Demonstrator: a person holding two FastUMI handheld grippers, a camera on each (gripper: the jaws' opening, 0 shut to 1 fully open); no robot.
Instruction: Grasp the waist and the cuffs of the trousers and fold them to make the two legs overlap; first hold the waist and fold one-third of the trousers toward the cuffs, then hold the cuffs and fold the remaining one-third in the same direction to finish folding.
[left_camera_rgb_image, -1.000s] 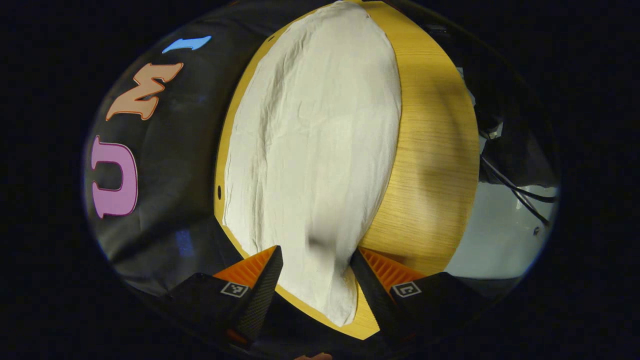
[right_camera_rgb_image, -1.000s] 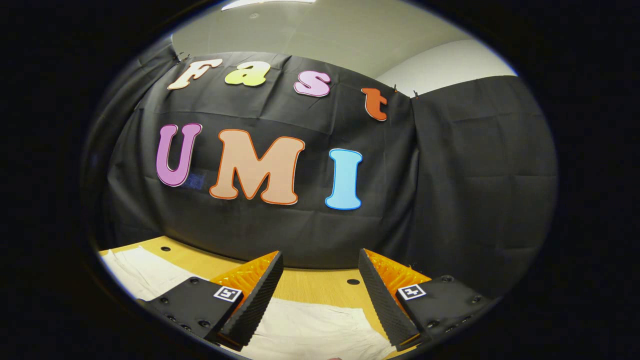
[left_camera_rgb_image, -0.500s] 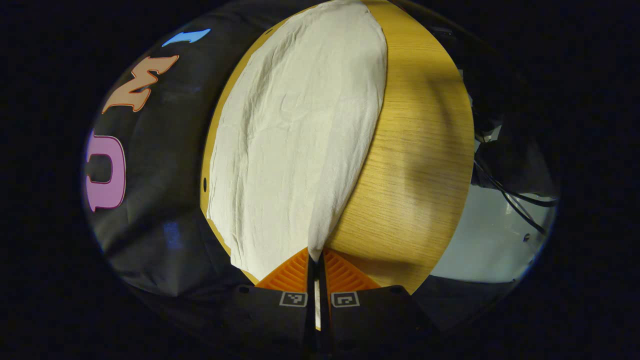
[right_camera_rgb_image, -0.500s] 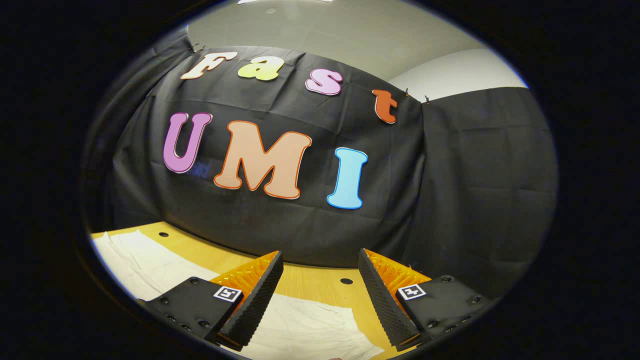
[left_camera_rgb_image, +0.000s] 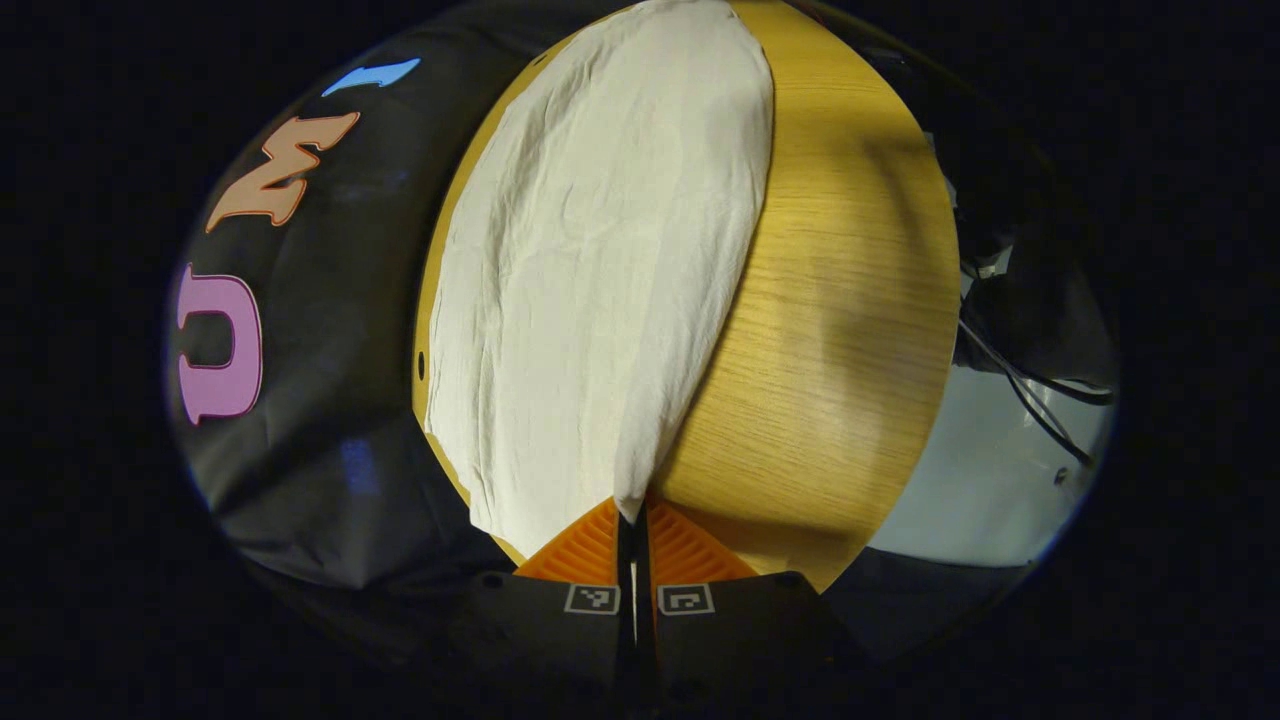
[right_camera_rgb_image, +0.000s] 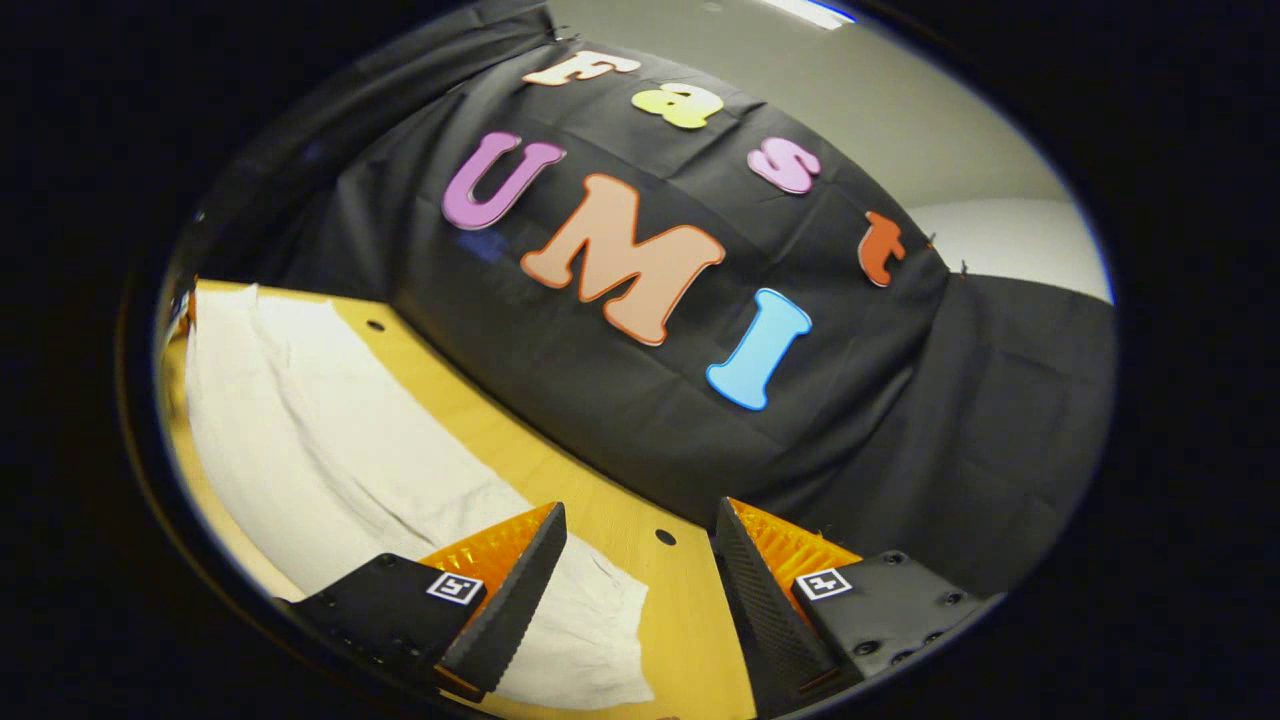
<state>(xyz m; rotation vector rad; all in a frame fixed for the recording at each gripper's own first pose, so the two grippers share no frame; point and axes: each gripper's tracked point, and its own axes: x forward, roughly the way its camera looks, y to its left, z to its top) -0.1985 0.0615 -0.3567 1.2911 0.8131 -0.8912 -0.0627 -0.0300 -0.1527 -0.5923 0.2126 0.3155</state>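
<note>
White trousers lie flat along the wooden table, stretching away from me in the left gripper view. My left gripper is shut on the near corner of the trousers, and the cloth rises to a point between its fingers. In the right gripper view the trousers run from the far left to an end lying just under my right gripper. That gripper is open and tilted, hovering above the table beside the cloth's end with nothing between its fingers.
The black cloth wall closes off the far side of the table. Small holes dot the tabletop near the wall. Beyond the table's other edge are a pale floor and dark cables.
One second ago my left gripper was open over the trousers' end; it has closed on the corner and holds it. My right gripper has tilted and swung, bringing more of the trousers into its view.
</note>
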